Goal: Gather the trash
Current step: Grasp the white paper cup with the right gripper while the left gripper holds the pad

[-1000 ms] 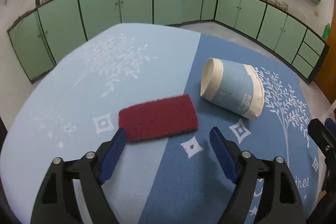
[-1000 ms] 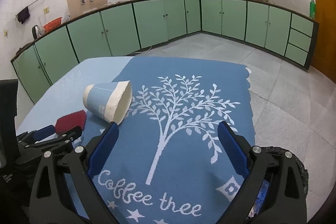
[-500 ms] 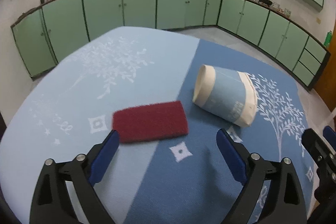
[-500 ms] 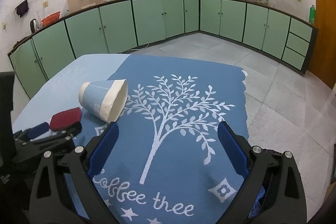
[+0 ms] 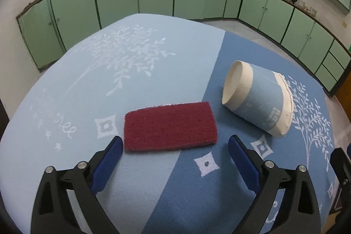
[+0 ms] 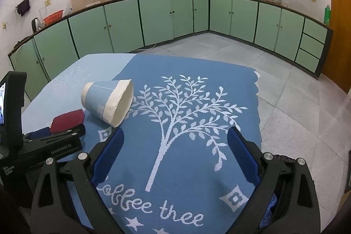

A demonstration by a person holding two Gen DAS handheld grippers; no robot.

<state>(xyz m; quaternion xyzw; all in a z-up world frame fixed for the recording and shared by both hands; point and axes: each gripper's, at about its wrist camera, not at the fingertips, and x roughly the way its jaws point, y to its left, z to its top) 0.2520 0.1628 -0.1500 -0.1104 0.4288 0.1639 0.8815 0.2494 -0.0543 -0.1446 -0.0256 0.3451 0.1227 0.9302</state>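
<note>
**Left jaws spread wide before the scouring pad; paper cup lies on its side**

A table is covered by a two-tone blue tablecloth [image 5: 140, 71], pale on one half and darker on the other, woven with white trees. On the dark half the words "Coffee tree" are read in white script in the right wrist view; on the pale half only the letters "ree" are made out. Green kitchen cabinets [image 6: 158, 19] are seen along the walls behind.

A paper cup [image 5: 258, 102], blue with cream bands, is laid on its side on the dark half, its narrow base turned toward the left wrist camera; small print on its wall is too fine to be read. Just beside it a dark red scouring pad [image 5: 170, 126] is laid flat across the seam between the two halves, apart from the cup.

The left gripper [image 5: 173, 146] is held low before the near edge of the pad. Its jaws have just been opening and are now spread wider than the pad; nothing is pinched, whereas a second ago they stood narrower. On its body "GenRobot.AI" is read in the right wrist view.

The right gripper [image 6: 175, 146] is held over the tree pattern with jaws spread and empty, as before.
</note>
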